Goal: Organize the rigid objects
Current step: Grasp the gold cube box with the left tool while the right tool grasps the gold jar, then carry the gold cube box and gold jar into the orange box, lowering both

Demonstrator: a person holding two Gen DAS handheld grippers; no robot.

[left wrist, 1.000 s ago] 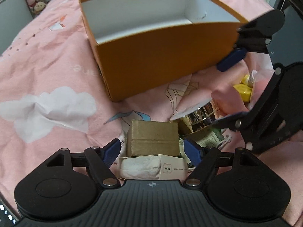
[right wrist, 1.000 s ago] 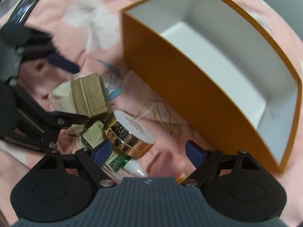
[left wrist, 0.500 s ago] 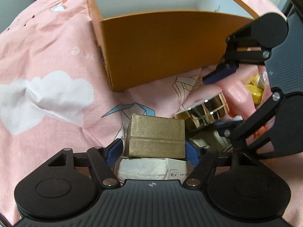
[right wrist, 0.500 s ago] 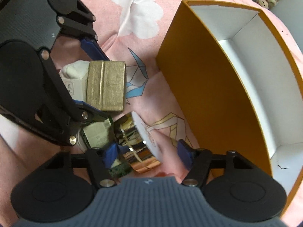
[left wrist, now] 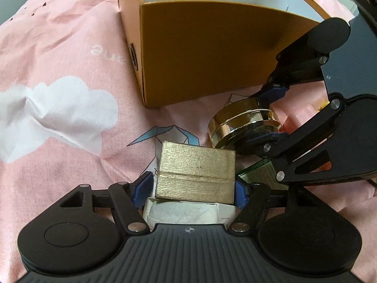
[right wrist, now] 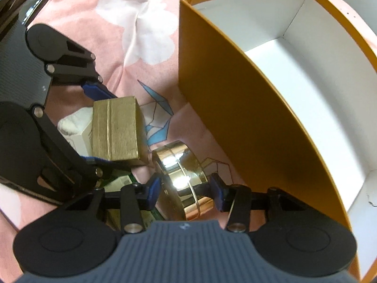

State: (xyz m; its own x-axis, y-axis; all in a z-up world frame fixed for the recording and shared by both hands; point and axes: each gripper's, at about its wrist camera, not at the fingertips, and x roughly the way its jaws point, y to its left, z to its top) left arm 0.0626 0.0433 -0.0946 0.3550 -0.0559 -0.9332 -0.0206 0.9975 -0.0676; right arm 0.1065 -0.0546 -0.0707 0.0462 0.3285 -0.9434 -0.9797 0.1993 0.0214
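Observation:
My left gripper (left wrist: 193,187) is shut on a small gold box (left wrist: 196,173), its blue pads pressed on both sides; the box sits on a white carton (left wrist: 188,213). The gold box also shows in the right wrist view (right wrist: 115,129). My right gripper (right wrist: 186,187) is shut on a round gold jar (right wrist: 181,179), tipped on its side; the jar also shows in the left wrist view (left wrist: 242,127). An open orange box (left wrist: 212,52) with a white inside (right wrist: 306,89) stands just beyond both, empty.
Everything lies on a pink bedspread (left wrist: 59,94) with white cloud prints. A green-labelled packet (left wrist: 261,173) lies under the right gripper. Pink (left wrist: 299,120) and yellow items sit at the far right, partly hidden.
My left gripper closed fully on the gold box. My right gripper closed on the gold jar and tipped it onto its side. Both views have come nearer the orange box.

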